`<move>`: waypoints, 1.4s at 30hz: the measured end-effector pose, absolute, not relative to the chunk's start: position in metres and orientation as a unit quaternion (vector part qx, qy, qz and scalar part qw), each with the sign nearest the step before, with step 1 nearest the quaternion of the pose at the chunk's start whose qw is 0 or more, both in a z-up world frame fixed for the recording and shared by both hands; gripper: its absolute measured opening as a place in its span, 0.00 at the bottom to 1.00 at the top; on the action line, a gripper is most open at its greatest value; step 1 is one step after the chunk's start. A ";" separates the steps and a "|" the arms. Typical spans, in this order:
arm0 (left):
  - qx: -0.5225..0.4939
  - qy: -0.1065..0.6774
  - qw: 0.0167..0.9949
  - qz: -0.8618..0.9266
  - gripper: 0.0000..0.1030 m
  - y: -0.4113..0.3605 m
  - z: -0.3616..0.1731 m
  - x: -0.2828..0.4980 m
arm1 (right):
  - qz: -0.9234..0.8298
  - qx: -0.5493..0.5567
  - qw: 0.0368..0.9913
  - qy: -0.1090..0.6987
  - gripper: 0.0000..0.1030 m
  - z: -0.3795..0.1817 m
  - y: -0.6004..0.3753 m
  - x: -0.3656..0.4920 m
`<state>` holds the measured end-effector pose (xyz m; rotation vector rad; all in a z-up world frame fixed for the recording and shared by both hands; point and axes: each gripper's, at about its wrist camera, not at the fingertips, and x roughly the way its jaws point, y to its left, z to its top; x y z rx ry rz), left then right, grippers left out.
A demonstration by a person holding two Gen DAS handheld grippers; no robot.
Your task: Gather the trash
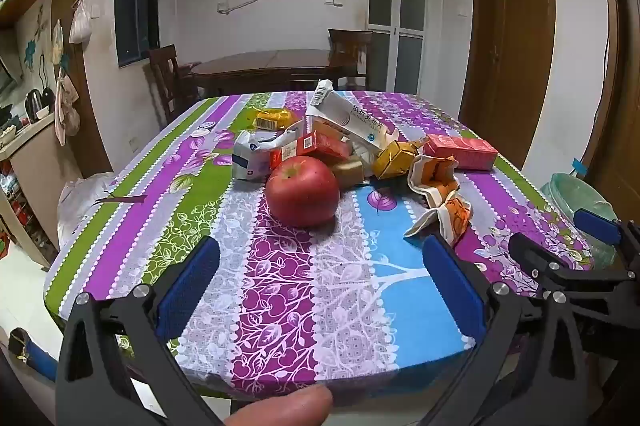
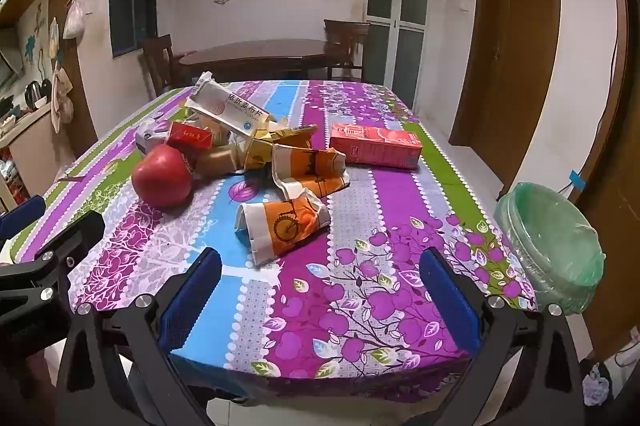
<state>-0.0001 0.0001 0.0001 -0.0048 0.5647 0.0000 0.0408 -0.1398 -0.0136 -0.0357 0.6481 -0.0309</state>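
Note:
A pile of trash lies mid-table: a white medicine box (image 1: 352,118) (image 2: 236,108), a red carton (image 1: 460,152) (image 2: 376,144), crumpled orange paper cups (image 1: 438,182) (image 2: 288,226), a yellow carton (image 1: 394,156) and a red pack (image 1: 320,146) (image 2: 190,137). A red apple (image 1: 303,191) (image 2: 162,182) sits at the pile's near side. My left gripper (image 1: 322,244) (image 2: 60,216) hovers open over the table's near edge, in line with the apple. My right gripper (image 2: 322,256) (image 1: 558,232) is open beside it, just short of the nearest cup. Neither holds anything.
The table wears a striped purple, green and blue cloth (image 1: 280,286). A bin lined with a green bag (image 2: 556,246) (image 1: 580,198) stands off the table's right edge. A thumb (image 1: 288,408) shows at the bottom. A dark dining table (image 2: 260,52) with chairs stands behind.

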 end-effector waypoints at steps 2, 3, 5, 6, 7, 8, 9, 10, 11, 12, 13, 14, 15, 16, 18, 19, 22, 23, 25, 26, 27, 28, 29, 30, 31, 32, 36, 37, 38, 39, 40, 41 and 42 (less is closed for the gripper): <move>-0.004 0.280 0.960 -0.001 0.95 0.000 0.000 0.000 | -0.016 -0.017 0.948 0.318 0.96 -0.014 -0.140 0.041; -0.004 0.281 0.960 -0.001 0.95 0.000 0.000 0.000 | -0.016 -0.016 0.948 0.318 0.96 -0.014 -0.140 0.041; -0.003 0.281 0.960 -0.001 0.95 0.000 0.000 0.000 | -0.018 -0.015 0.948 0.318 0.96 -0.014 -0.140 0.041; -0.003 0.281 0.960 -0.001 0.95 0.000 0.000 0.000 | -0.018 -0.015 0.948 0.317 0.96 -0.014 -0.140 0.041; -0.003 0.281 0.960 -0.001 0.95 0.000 0.000 0.000 | -0.018 -0.015 0.948 0.317 0.96 -0.014 -0.140 0.041; -0.003 0.281 0.960 0.000 0.95 0.000 0.000 0.000 | -0.018 -0.013 0.948 0.317 0.96 -0.014 -0.141 0.041; -0.002 0.282 0.959 0.000 0.95 0.000 0.000 0.000 | -0.018 -0.022 0.949 0.315 0.96 -0.013 -0.138 0.040; -0.002 0.282 0.959 0.000 0.95 0.000 0.000 0.000 | -0.019 -0.022 0.949 0.315 0.96 -0.011 -0.138 0.040; -0.001 0.282 0.959 0.000 0.95 0.000 0.000 0.000 | -0.020 -0.023 0.949 0.315 0.96 -0.009 -0.139 0.040; -0.001 0.282 0.959 0.000 0.95 0.000 0.000 0.000 | -0.018 -0.021 0.949 0.315 0.96 -0.013 -0.140 0.039; -0.001 0.282 0.959 0.000 0.95 0.000 0.000 0.000 | -0.018 -0.020 0.948 0.316 0.96 -0.013 -0.140 0.039; -0.001 0.282 0.960 -0.001 0.95 0.000 0.000 0.000 | -0.019 -0.021 0.949 0.315 0.96 -0.014 -0.140 0.040; -0.001 0.282 0.960 0.000 0.95 0.000 0.001 0.000 | -0.020 -0.021 0.949 0.314 0.96 -0.015 -0.140 0.040; -0.001 0.281 0.960 0.000 0.95 0.000 0.001 -0.001 | -0.019 -0.021 0.949 0.315 0.96 -0.016 -0.141 0.039; -0.002 0.282 0.959 -0.001 0.95 0.000 0.000 0.000 | -0.018 -0.020 0.948 0.316 0.96 -0.015 -0.140 0.041; -0.002 0.282 0.959 -0.001 0.95 0.000 0.000 0.000 | -0.018 -0.020 0.948 0.317 0.96 -0.016 -0.139 0.040; -0.001 0.282 0.959 -0.002 0.95 -0.002 0.000 -0.002 | -0.019 -0.019 0.947 0.320 0.96 -0.014 -0.143 0.043; -0.001 0.282 0.959 -0.001 0.95 -0.002 0.001 -0.002 | -0.019 -0.019 0.947 0.319 0.96 -0.014 -0.143 0.042; -0.001 0.283 0.959 -0.001 0.95 -0.003 0.001 -0.001 | -0.019 -0.020 0.947 0.319 0.96 -0.014 -0.143 0.042; -0.001 0.283 0.959 -0.001 0.95 -0.002 -0.001 0.000 | -0.020 -0.021 0.947 0.318 0.96 -0.014 -0.143 0.042; -0.001 0.283 0.959 0.000 0.95 -0.003 -0.001 -0.001 | -0.021 -0.022 0.948 0.318 0.96 -0.014 -0.143 0.042; -0.001 0.283 0.959 -0.001 0.95 -0.003 -0.001 -0.001 | -0.021 -0.022 0.948 0.317 0.96 -0.014 -0.143 0.042; 0.000 0.283 0.959 -0.001 0.95 -0.003 -0.001 -0.001 | -0.021 -0.022 0.948 0.317 0.96 -0.014 -0.143 0.041; 0.000 0.283 0.959 -0.001 0.95 -0.003 -0.001 -0.001 | -0.022 -0.023 0.948 0.317 0.96 -0.014 -0.143 0.041; 0.000 0.283 0.959 -0.001 0.95 -0.003 -0.001 -0.001 | -0.022 -0.024 0.948 0.317 0.96 -0.014 -0.142 0.041; 0.000 0.283 0.959 -0.001 0.95 -0.003 -0.001 -0.001 | -0.023 -0.025 0.948 0.316 0.96 -0.014 -0.142 0.041; 0.000 0.284 0.959 -0.001 0.95 -0.003 -0.001 0.000 | -0.022 -0.024 0.948 0.317 0.96 -0.015 -0.142 0.042; 0.000 0.284 0.959 -0.001 0.95 -0.003 -0.001 0.000 | -0.021 -0.023 0.948 0.317 0.96 -0.014 -0.143 0.041; 0.000 0.283 0.959 -0.001 0.95 -0.003 -0.001 0.000 | -0.018 -0.021 0.948 0.317 0.96 -0.014 -0.143 0.042; 0.000 0.284 0.959 -0.001 0.95 -0.003 -0.001 0.000 | -0.016 -0.020 0.948 0.317 0.96 -0.014 -0.143 0.042; 0.001 0.283 0.959 -0.001 0.95 -0.003 -0.001 0.000 | -0.013 -0.019 0.948 0.318 0.96 -0.014 -0.143 0.042; 0.001 0.283 0.959 -0.001 0.95 -0.003 -0.001 0.000 | -0.010 -0.017 0.948 0.319 0.96 -0.014 -0.144 0.042; 0.002 0.282 0.959 0.000 0.95 -0.003 -0.001 -0.001 | -0.007 -0.016 0.948 0.319 0.96 -0.014 -0.144 0.042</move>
